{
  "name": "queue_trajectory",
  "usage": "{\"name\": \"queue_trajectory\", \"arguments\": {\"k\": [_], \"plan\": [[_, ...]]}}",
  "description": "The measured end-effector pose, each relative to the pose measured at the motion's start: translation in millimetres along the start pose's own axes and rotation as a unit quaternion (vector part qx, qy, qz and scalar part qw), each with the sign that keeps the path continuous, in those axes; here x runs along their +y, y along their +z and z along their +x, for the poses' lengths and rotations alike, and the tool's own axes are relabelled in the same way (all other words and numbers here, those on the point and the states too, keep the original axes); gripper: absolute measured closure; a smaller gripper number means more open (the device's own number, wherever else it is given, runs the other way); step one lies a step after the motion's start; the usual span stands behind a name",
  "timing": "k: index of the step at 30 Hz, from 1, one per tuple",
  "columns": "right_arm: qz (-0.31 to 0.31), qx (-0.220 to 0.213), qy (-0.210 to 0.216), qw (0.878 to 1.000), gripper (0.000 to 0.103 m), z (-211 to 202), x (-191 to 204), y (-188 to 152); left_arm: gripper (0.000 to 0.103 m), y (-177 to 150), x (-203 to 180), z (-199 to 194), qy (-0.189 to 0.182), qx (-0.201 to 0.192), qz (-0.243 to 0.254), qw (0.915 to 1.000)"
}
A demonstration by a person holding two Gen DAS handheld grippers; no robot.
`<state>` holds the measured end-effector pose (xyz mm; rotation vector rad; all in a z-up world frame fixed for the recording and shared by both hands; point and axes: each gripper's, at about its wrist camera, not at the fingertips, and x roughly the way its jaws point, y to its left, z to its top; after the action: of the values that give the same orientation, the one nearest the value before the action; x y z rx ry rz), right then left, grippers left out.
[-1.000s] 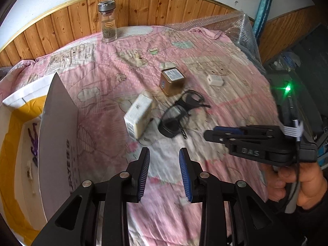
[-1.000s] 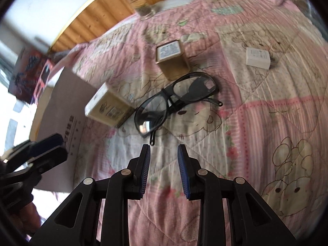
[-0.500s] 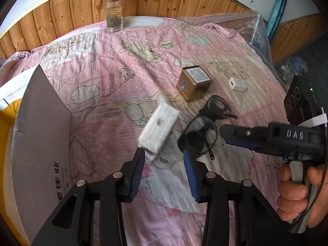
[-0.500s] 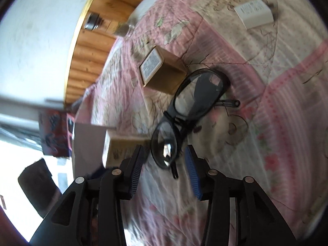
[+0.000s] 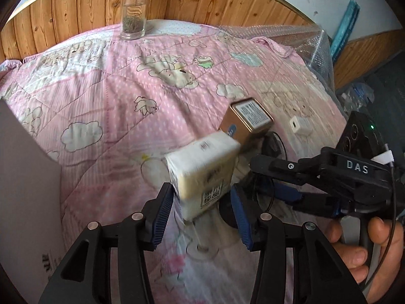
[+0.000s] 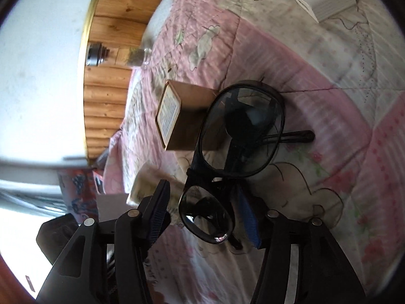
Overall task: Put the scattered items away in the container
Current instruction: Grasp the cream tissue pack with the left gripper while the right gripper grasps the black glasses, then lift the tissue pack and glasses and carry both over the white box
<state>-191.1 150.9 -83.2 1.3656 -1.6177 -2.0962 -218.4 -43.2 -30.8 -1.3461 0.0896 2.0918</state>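
Note:
A cream carton (image 5: pixel 202 169) lies on the pink quilt (image 5: pixel 114 96), its near end between the fingers of my open left gripper (image 5: pixel 201 211). The pads stand close to its sides. Black glasses (image 6: pixel 240 126) lie beside the carton; their near lens (image 6: pixel 205 217) sits between the fingers of my open right gripper (image 6: pixel 202 212). In the left wrist view the right gripper (image 5: pixel 265 179) reaches in from the right over the glasses (image 5: pixel 274 143), a hand holding it. The grey flap of the cardboard container (image 5: pixel 25 177) stands at the far left.
A gold tin (image 5: pixel 246 121) stands just behind the carton, touching the glasses (image 6: pixel 187 119). A white adapter (image 5: pixel 301 126) lies further right. A glass jar (image 5: pixel 133 12) stands at the wooden wall. Bubble wrap (image 5: pixel 291 35) covers the bed's right edge.
Both grippers moved forward and down while opening wider. The left now straddles the carton's end and the right straddles the near lens of the glasses.

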Motion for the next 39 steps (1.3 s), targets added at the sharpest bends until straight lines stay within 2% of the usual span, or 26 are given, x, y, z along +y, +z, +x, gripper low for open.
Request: {"name": "queue_trajectory", "arguments": {"k": [8,9,10,14,19,23,26,28,32,39], "plan": [[-0.006,0.01,-0.002,1.0,0.045,15,5,18,0.055,12,14,22,-0.006,0.014,-0.051,0.9986],[-0.017,0.015,-0.014,1.0,0.054,17,8,18,0.055,13,17,25,-0.009,0.018,-0.061,0.9979],[-0.034,0.02,-0.031,0.999,0.059,17,11,19,0.053,13,21,27,-0.014,0.019,-0.073,0.997],[-0.07,0.03,-0.055,0.996,0.06,5,14,16,0.05,17,27,32,-0.023,0.024,-0.098,0.9947],[-0.095,0.037,-0.076,0.992,0.061,-22,8,7,0.045,19,21,33,-0.012,0.029,-0.103,0.9942],[-0.094,0.042,-0.069,0.992,0.061,-28,-1,0,0.033,20,8,45,0.018,0.039,-0.08,0.9959],[-0.107,0.047,-0.063,0.991,0.061,-25,-1,-4,0.036,24,1,50,0.05,0.034,-0.061,0.9963],[-0.111,0.052,-0.053,0.991,0.062,-22,-2,-6,0.05,26,0,51,0.075,0.032,-0.049,0.9955],[-0.119,0.053,-0.037,0.991,0.064,-28,0,-11,0.051,23,-1,43,0.086,0.042,-0.038,0.9947],[-0.123,0.048,-0.024,0.991,0.064,-43,2,-22,0.051,11,-16,8,0.1,0.029,-0.027,0.9942]]}}
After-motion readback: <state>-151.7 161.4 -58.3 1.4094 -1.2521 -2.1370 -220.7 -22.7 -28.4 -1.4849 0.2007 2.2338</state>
